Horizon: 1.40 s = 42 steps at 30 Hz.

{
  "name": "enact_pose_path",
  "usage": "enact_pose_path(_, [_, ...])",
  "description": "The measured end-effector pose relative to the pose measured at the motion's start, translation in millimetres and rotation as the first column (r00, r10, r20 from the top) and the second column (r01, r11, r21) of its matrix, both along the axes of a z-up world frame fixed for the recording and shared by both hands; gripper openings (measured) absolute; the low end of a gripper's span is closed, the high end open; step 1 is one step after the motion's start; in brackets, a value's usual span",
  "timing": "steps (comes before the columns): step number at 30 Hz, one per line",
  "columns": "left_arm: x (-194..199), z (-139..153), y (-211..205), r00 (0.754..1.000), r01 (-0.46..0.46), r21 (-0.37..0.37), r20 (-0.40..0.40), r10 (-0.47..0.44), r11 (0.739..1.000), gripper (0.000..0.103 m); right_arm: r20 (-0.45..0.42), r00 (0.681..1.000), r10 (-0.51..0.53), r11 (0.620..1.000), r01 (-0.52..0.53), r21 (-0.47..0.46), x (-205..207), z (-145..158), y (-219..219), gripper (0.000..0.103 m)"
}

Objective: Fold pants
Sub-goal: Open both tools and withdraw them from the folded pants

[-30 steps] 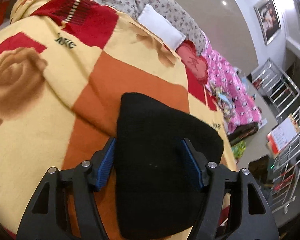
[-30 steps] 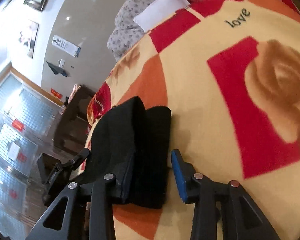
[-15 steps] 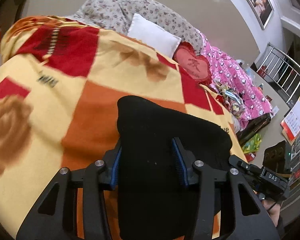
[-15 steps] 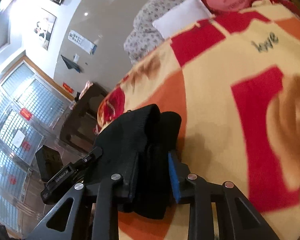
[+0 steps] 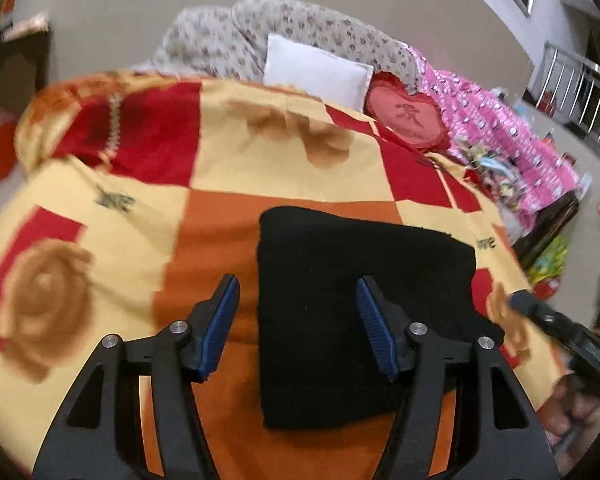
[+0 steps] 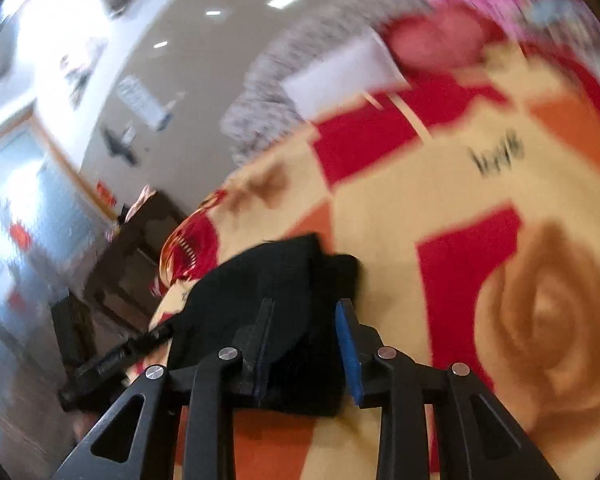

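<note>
The black pants (image 5: 360, 264) lie folded in a compact rectangle on the red, orange and yellow rose blanket (image 5: 100, 240). My left gripper (image 5: 296, 280) hovers over their left half. Its jaws are opening: the left pad stands over the blanket, the right pad over the cloth, and neither presses it. In the blurred right wrist view the pants (image 6: 260, 276) lie behind and under my right gripper (image 6: 304, 302). Its jaws stand narrow and are opening a little, with no cloth pinched. The right gripper (image 5: 540, 316) also shows beside the pants' right edge.
At the head of the bed are a white pillow (image 5: 316, 72), floral bedding (image 5: 228, 36), a red heart cushion (image 5: 404, 116) and a pink quilt (image 5: 508, 140). A metal railing (image 5: 588, 92) stands at the far right. A dark cabinet (image 6: 136, 256) is beyond the bed's left side.
Both grippers have risen off the pants and rolled more level. The left jaws closed in, then spread again. The right jaws narrowed around the fold's edge and have lifted clear.
</note>
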<state>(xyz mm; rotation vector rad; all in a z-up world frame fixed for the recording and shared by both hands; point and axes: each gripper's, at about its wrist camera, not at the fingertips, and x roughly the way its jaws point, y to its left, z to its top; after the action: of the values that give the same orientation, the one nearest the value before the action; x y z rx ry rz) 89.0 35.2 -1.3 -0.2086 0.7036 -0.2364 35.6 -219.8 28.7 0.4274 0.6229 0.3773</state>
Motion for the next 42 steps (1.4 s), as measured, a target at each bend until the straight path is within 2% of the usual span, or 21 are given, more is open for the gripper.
enact_pose_path(2, [-8.6, 1.5, -7.7, 0.999, -0.034, 0.08, -0.014, 0.035, 0.996, 0.061, 0.091, 0.996, 0.012, 0.989, 0.001, -0.145, -22.8, 12.7, 17.1, 0.029])
enact_pose_path(5, [-25.2, -2.7, -18.0, 0.996, -0.073, 0.172, -0.03, 0.08, 0.982, 0.061, 0.172, 0.984, 0.035, 0.936, 0.028, -0.35, -54.5, 9.6, 43.4, 0.029])
enact_pose_path(7, [-32.7, -5.1, -22.4, 0.996, -0.08, 0.206, -0.027, 0.087, 0.975, 0.061, 0.19, 0.981, 0.043, 0.898, 0.045, -0.438, -70.3, -1.5, 55.1, 0.029])
enact_pose_path(10, [-45.7, -8.9, -26.2, 0.996, -0.079, 0.234, -0.018, 0.086, 0.969, 0.061, 0.192, 0.981, 0.008, 0.861, 0.09, -0.5, -77.8, -18.6, 56.7, 0.029])
enact_pose_path(12, [-49.3, -10.3, -26.3, 0.996, -0.076, 0.23, -0.019, 0.082, 0.97, 0.061, 0.149, 0.988, -0.031, 0.857, 0.103, -0.506, -70.7, -26.5, 50.7, 0.029])
enact_pose_path(14, [-52.7, -9.6, -26.4, 0.997, -0.075, 0.229, -0.016, 0.081, 0.97, 0.061, 0.111, 0.992, -0.058, 0.877, 0.104, -0.469, -64.1, -31.5, 38.8, 0.029])
enact_pose_path(20, [-53.4, -12.3, -26.8, 0.996, -0.072, 0.229, -0.028, 0.08, 0.971, 0.061, 0.068, 0.994, -0.088, 0.892, 0.109, -0.439, -61.9, -36.0, 30.1, 0.029])
enact_pose_path(29, [-56.5, -16.6, -29.7, 0.997, -0.055, 0.225, -0.041, 0.066, 0.973, 0.061, 0.049, 0.996, -0.072, 0.896, 0.086, -0.435, -61.8, -38.0, 34.6, 0.029])
enact_pose_path(31, [-59.3, -19.5, -35.0, 0.998, -0.017, 0.219, -0.062, 0.031, 0.976, 0.061, 0.052, 0.996, -0.072, 0.896, 0.088, -0.435, -62.5, -37.5, 35.2, 0.029])
enact_pose_path(34, [-67.3, -23.2, -45.3, 0.998, 0.017, 0.222, -0.06, -0.004, 0.975, 0.08, 0.056, 0.996, -0.074, 0.897, 0.091, -0.433, -63.0, -37.2, 35.4, 0.029])
enact_pose_path(37, [-70.8, -27.1, -51.8, 0.997, 0.019, 0.23, -0.074, -0.002, 0.973, 0.087, 0.056, 0.996, -0.074, 0.896, 0.091, -0.435, -63.0, -37.0, 35.6, 0.029])
enact_pose_path(39, [-71.4, -31.0, -53.7, 0.995, 0.017, 0.221, -0.095, 0.004, 0.975, 0.098, 0.058, 0.996, -0.074, 0.894, 0.092, -0.438, -63.4, -36.1, 35.9, 0.029])
enact_pose_path(42, [-76.8, -30.2, -52.4, 0.997, 0.003, 0.2, -0.07, 0.012, 0.98, 0.099, 0.057, 0.996, -0.074, 0.895, 0.092, -0.437, -63.2, -36.3, 35.8, 0.029])
